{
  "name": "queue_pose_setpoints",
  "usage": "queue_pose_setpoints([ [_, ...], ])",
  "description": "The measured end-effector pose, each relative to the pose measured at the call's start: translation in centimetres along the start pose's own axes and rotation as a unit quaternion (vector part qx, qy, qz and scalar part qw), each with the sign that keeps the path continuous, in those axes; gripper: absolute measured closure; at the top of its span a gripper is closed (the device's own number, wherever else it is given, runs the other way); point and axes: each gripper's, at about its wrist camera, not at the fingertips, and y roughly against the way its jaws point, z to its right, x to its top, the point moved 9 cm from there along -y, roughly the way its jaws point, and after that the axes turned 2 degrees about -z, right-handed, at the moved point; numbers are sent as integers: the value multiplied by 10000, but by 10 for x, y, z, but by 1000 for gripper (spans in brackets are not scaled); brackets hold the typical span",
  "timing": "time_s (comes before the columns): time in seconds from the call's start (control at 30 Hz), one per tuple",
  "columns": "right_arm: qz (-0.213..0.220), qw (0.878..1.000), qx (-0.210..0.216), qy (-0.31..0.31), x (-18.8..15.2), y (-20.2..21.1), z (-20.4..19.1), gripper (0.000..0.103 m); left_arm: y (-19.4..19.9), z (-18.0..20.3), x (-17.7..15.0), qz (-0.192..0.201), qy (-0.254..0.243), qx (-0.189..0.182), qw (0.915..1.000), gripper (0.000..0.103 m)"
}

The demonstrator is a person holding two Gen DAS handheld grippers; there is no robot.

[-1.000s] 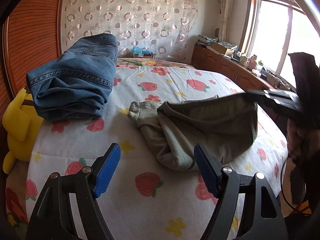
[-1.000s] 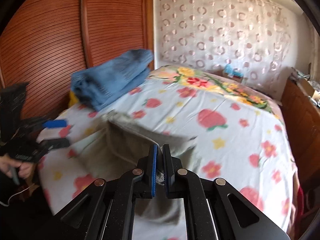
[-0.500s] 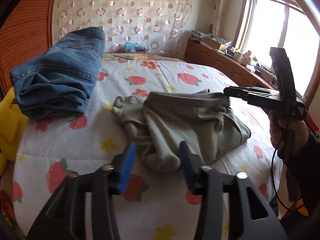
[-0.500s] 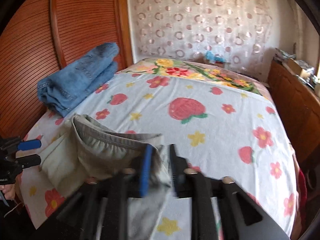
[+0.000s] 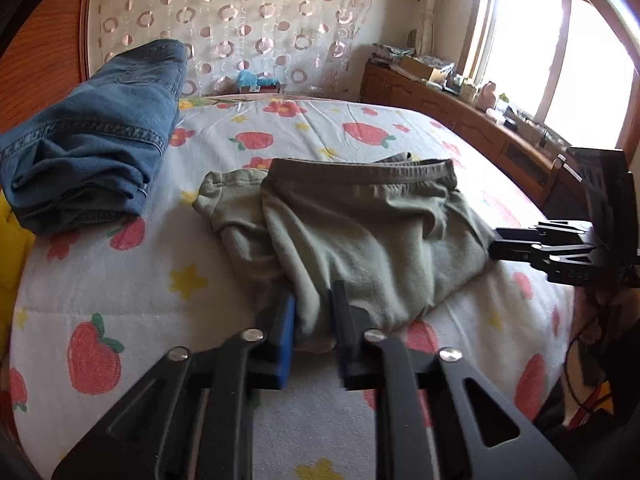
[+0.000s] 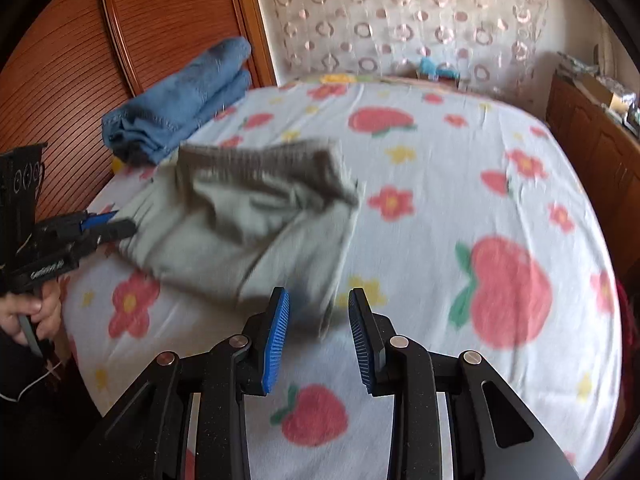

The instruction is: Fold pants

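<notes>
Pants (image 5: 352, 236) half-folded on bed (image 5: 120, 280); left claw (image 5: 313, 320) pinches near hem, right claw (image 6: 318, 320) gapes empty; next, square up fold.

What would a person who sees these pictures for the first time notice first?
The crumpled olive-green cotton pants in the middle of the strawberry-print bedspread draw the eye first, with the left gripper closed on their near edge. The right gripper hangs open at their other side. Folded blue denim jeans lie by the ribbed wooden wardrobe door.
</notes>
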Motion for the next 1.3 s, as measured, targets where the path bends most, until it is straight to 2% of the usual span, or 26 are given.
queue_pose_setpoints([
  [0.13,34,9999,104,-46,-2,4,-1,72,2,-1,1,67,16,29,10000,93],
  [0.17,48,9999,122,-35,-2,4,0,76,7,-3,4,190,63,73,9998,93],
  [0.2,42,9999,163,-15,-3,4,-1,90,11,-5,7,297,131,78,9994,93],
  [0.3,107,9999,82,72,-6,8,-3,98,26,-10,11,515,331,17,9981,93],
  [0.57,363,9986,381,75,-16,39,-16,99,33,-12,-6,236,261,25,9994,93],
  [0.77,369,9990,199,173,-11,42,-11,99,25,-16,-11,49,197,241,9995,93],
  [0.8,390,9990,168,167,-10,43,-9,92,25,-17,-10,57,206,256,9994,86],
  [0.83,418,9989,116,159,-8,43,-7,85,26,-18,-8,84,212,280,9993,73],
  [0.87,429,9989,87,164,-6,43,-8,82,27,-19,-4,134,222,297,9992,66],
  [0.9,440,9989,41,177,-3,42,-6,79,27,-21,-2,183,242,288,9991,54],
  [0.97,423,9988,-70,243,3,39,-7,73,27,-22,6,214,276,246,9991,49],
  [1.03,438,9985,-142,307,11,33,-8,69,23,-23,12,192,268,199,9993,31],
  [1.1,435,9982,-113,385,22,24,-10,68,20,-24,22,259,235,180,9992,26],
  [1.3,308,9973,-144,654,45,-7,-13,68,9,-30,44,356,131,327,9987,25],
])
